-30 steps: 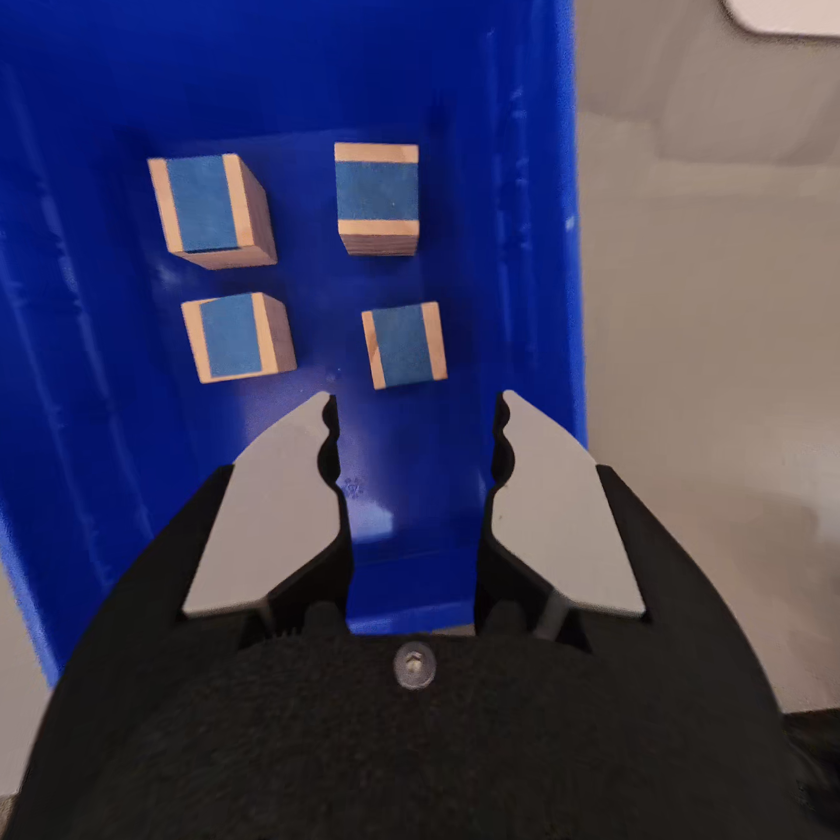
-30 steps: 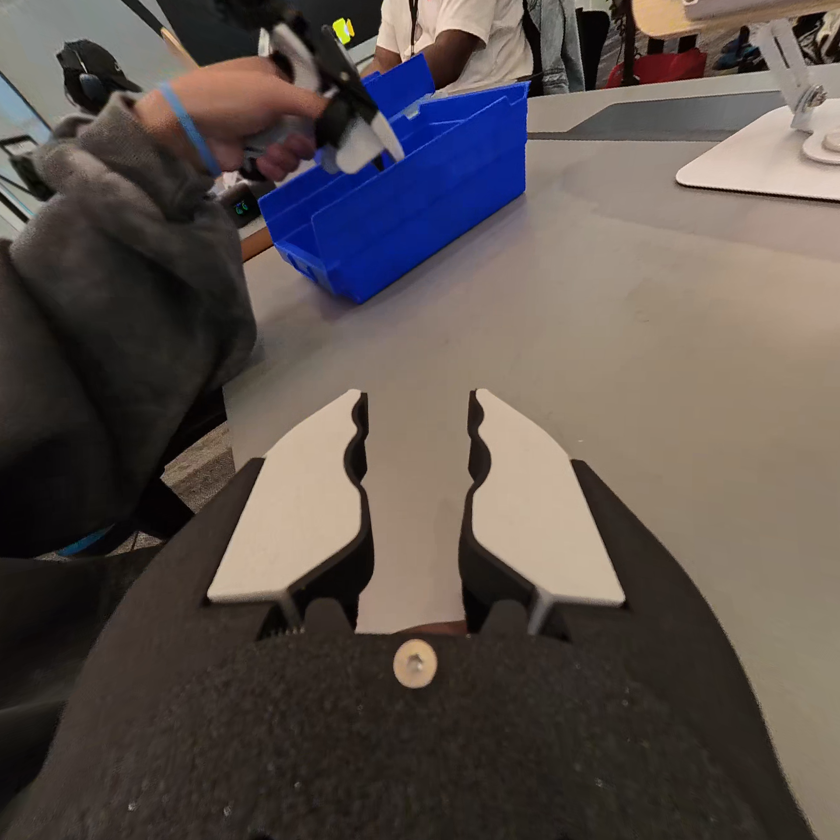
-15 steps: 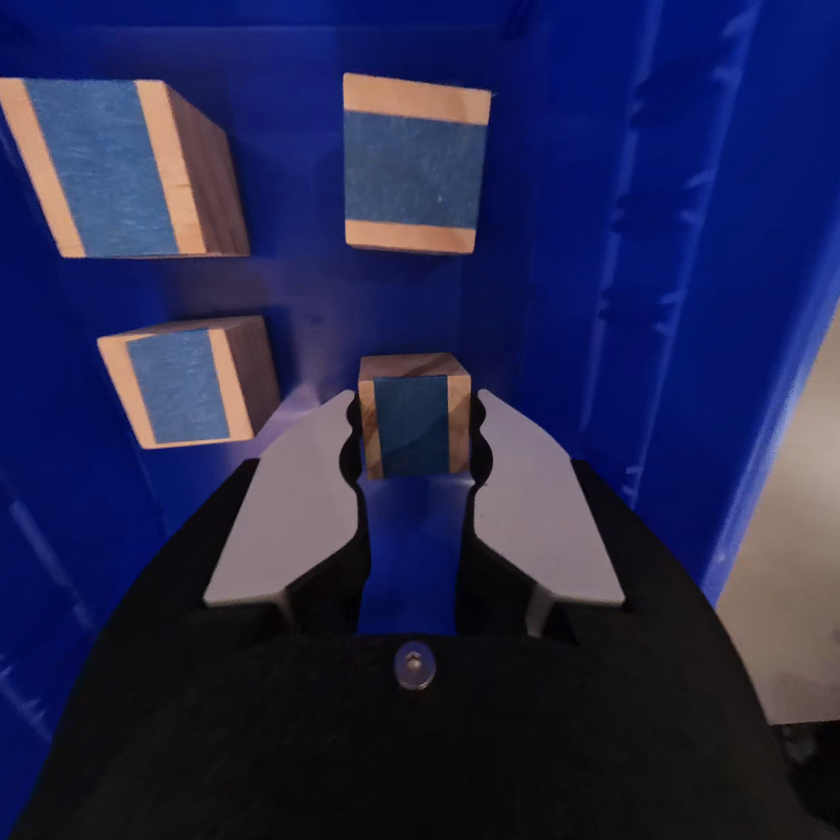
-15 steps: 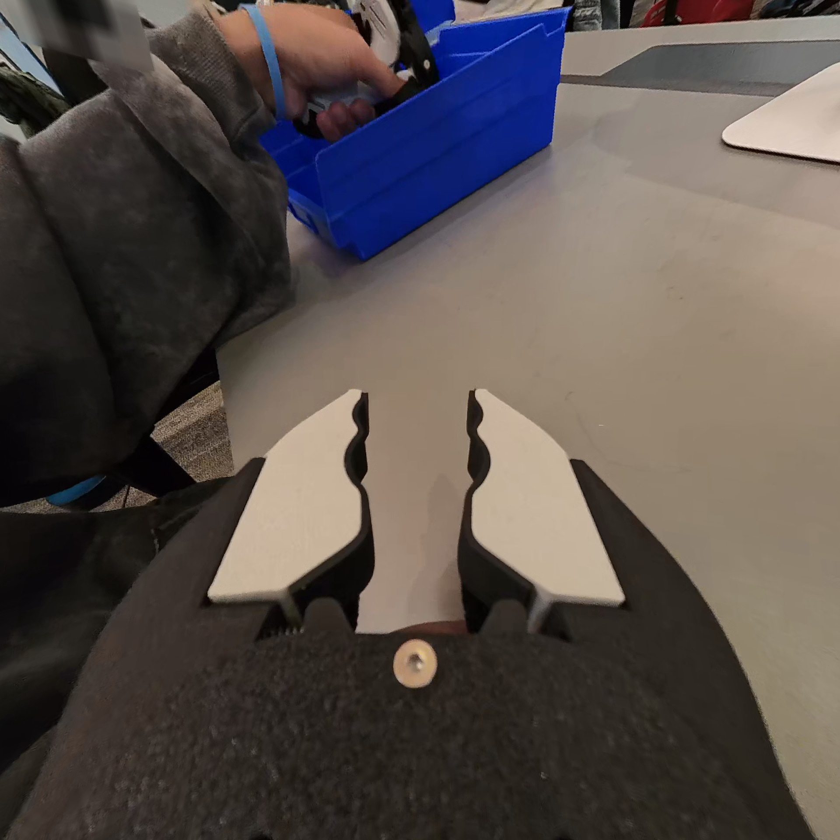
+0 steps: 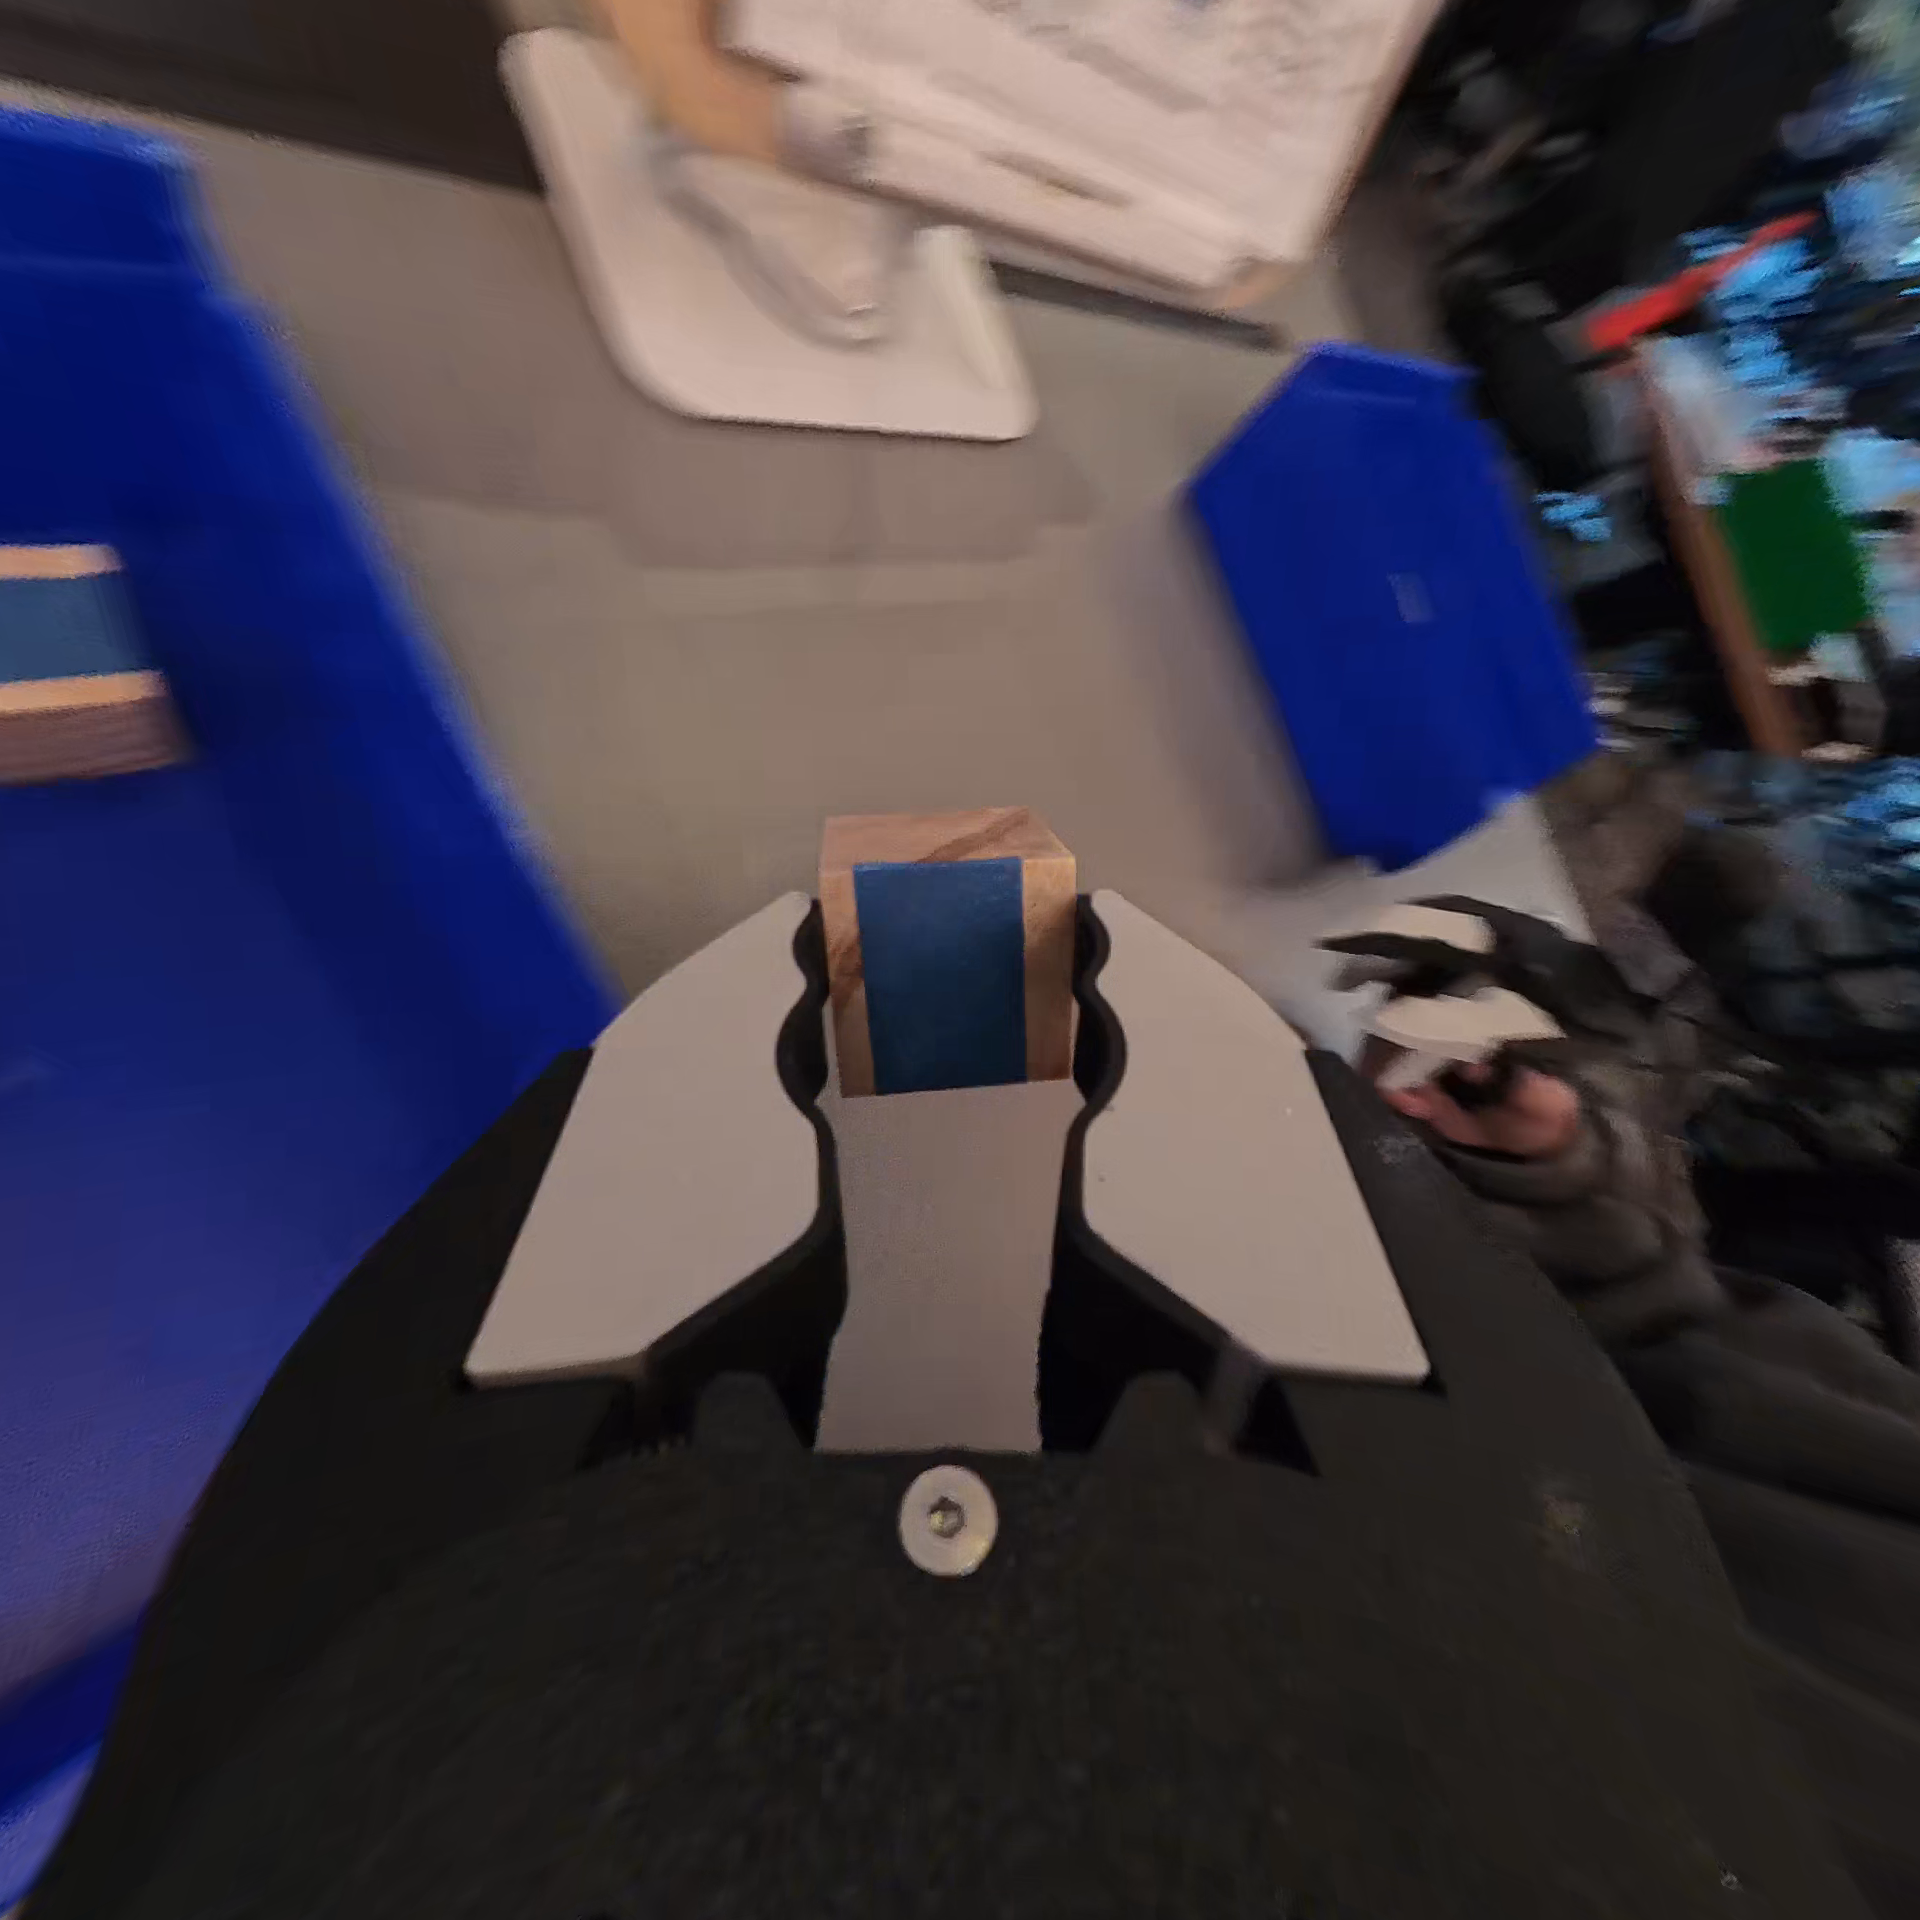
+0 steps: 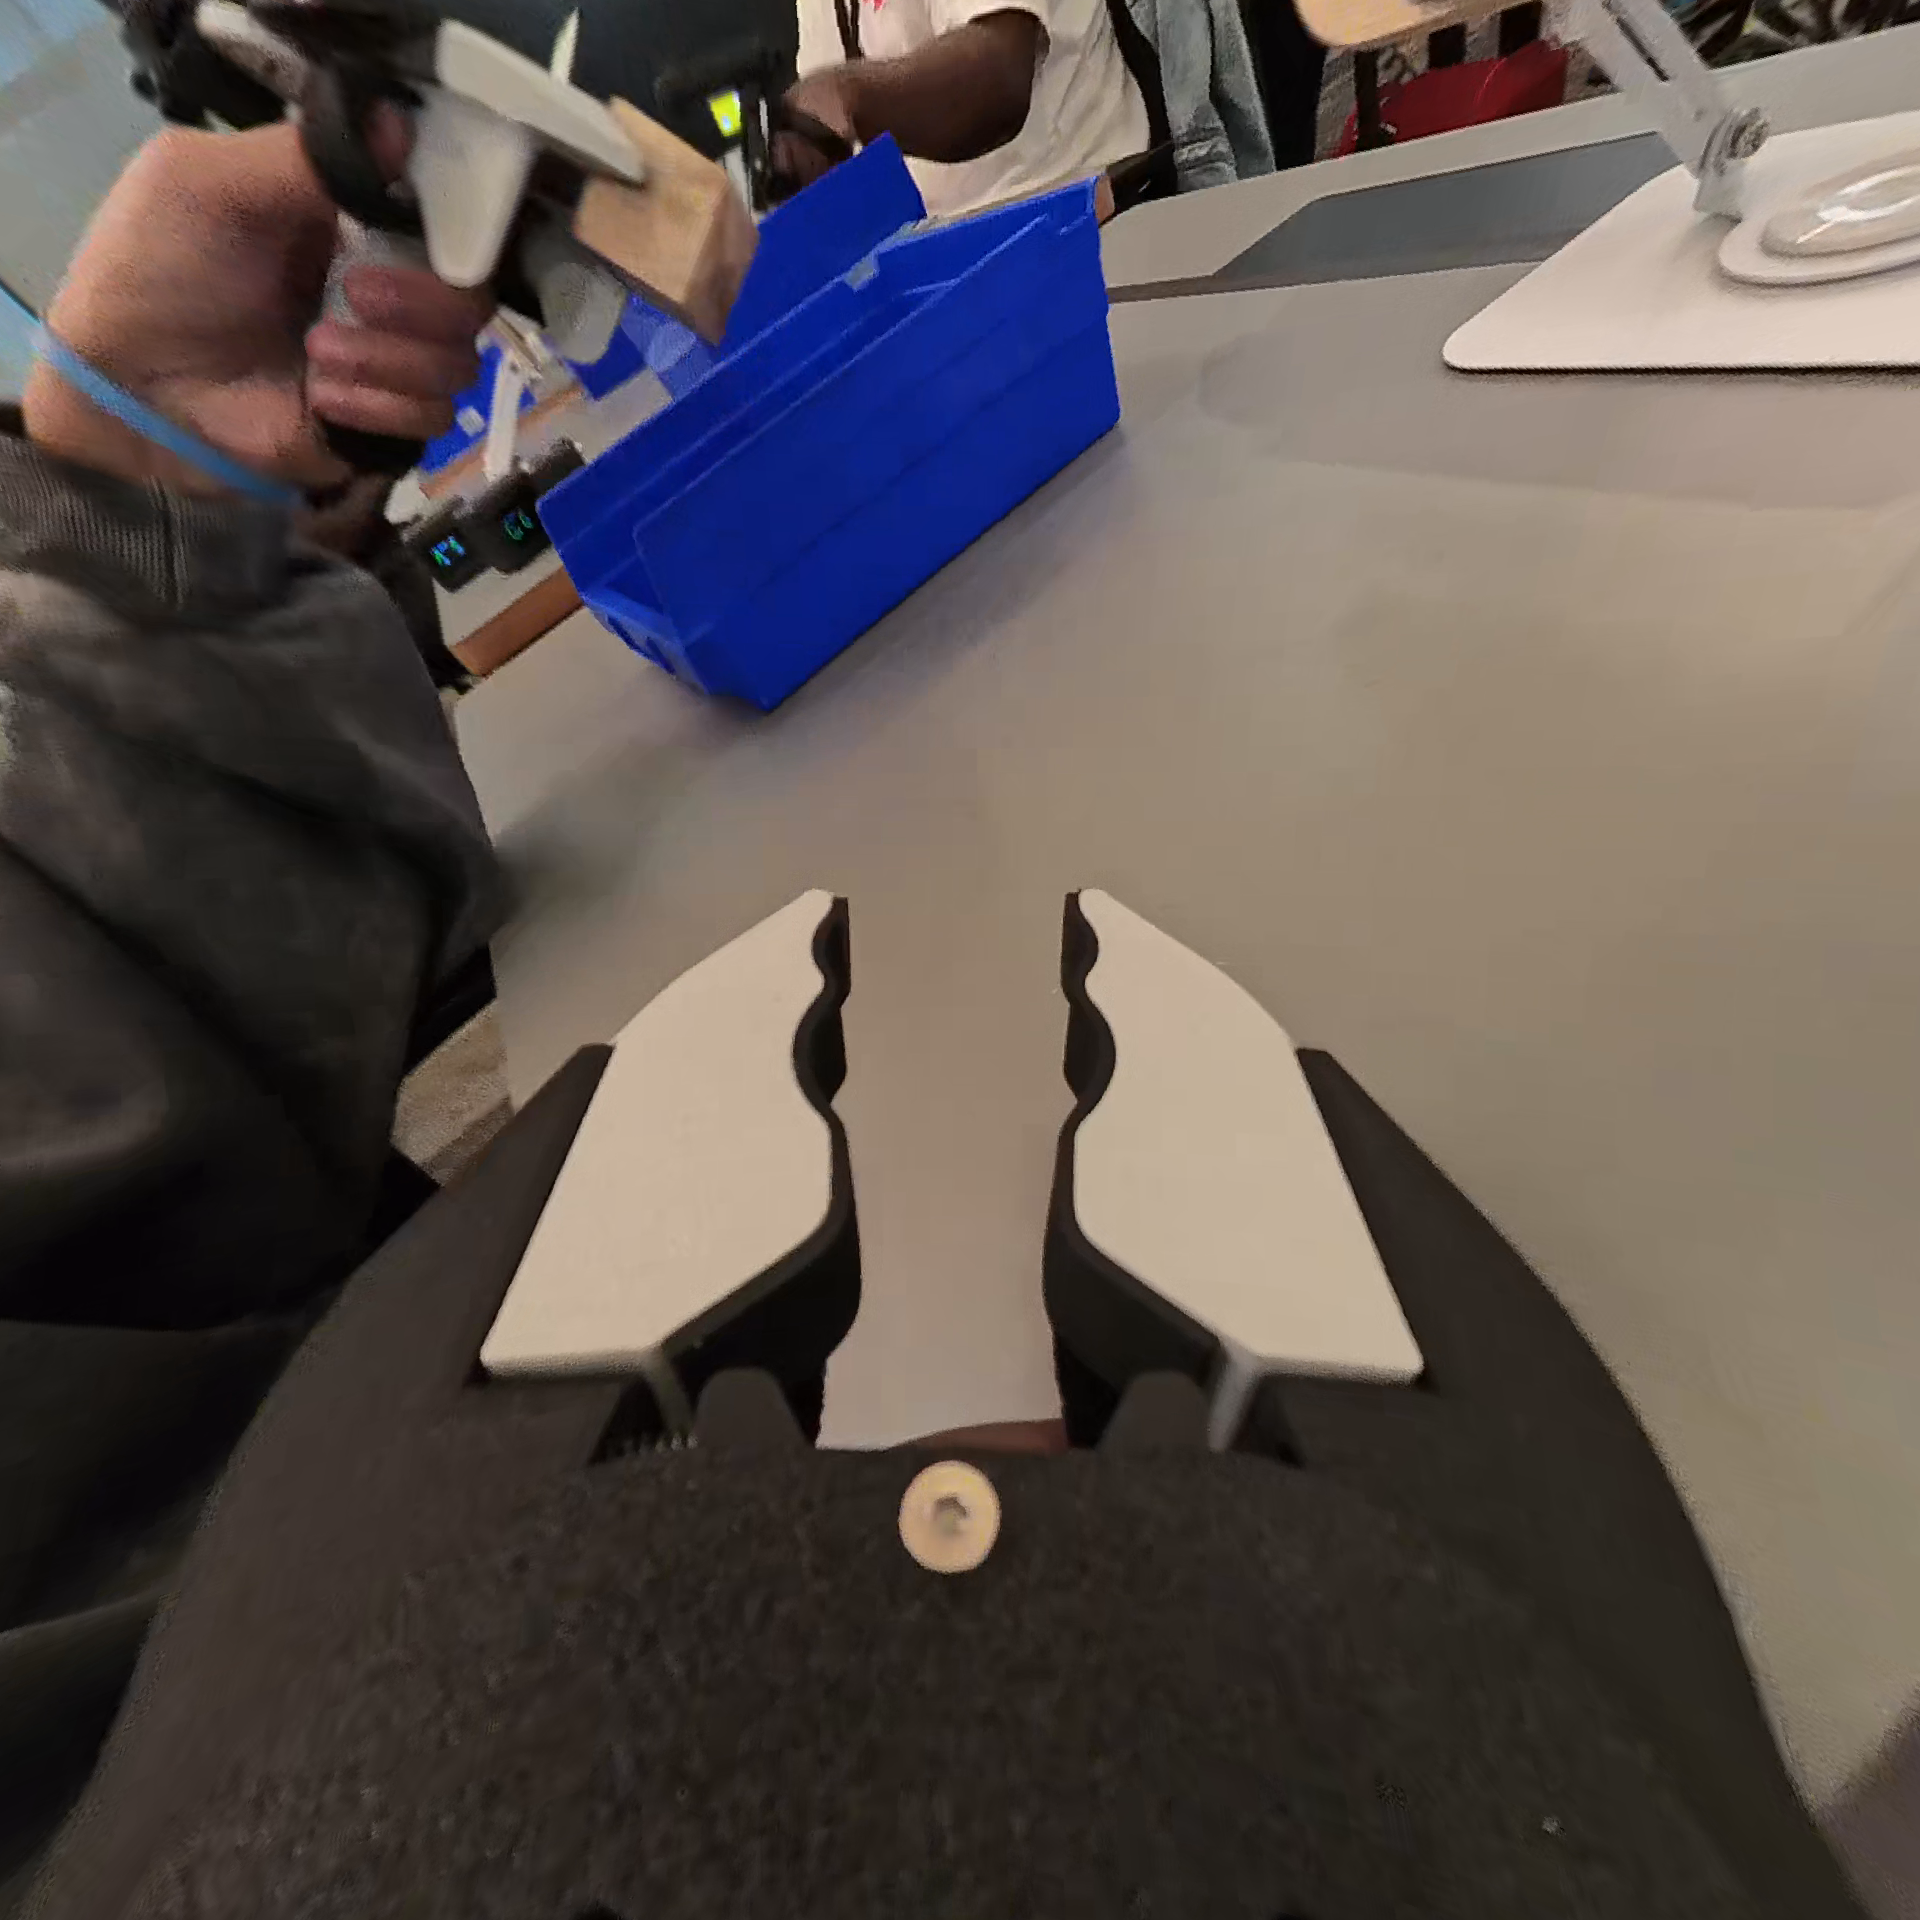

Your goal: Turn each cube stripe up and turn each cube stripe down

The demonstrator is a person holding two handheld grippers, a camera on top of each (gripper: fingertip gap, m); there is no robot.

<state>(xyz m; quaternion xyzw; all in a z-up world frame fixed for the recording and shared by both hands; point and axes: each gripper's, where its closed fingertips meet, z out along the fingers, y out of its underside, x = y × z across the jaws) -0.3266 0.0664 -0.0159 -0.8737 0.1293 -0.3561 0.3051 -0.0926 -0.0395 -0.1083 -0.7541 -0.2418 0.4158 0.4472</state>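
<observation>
The left gripper (image 5: 945,997) has come up out of the blue plastic bin (image 6: 883,457) since half a second ago, its fingers clamped on the small wooden cube with a blue tape stripe (image 5: 943,956), now held in the air above the grey table (image 6: 1403,727). The right gripper (image 6: 956,966) hangs parted and empty.

Left wrist camera, raised above the blue bin (image 5: 260,935), faces across the grey table (image 5: 727,644); right wrist camera sits low, sharing both.

Bare table (image 6: 1403,779) beside blue bin (image 6: 862,488), seemingly.
</observation>
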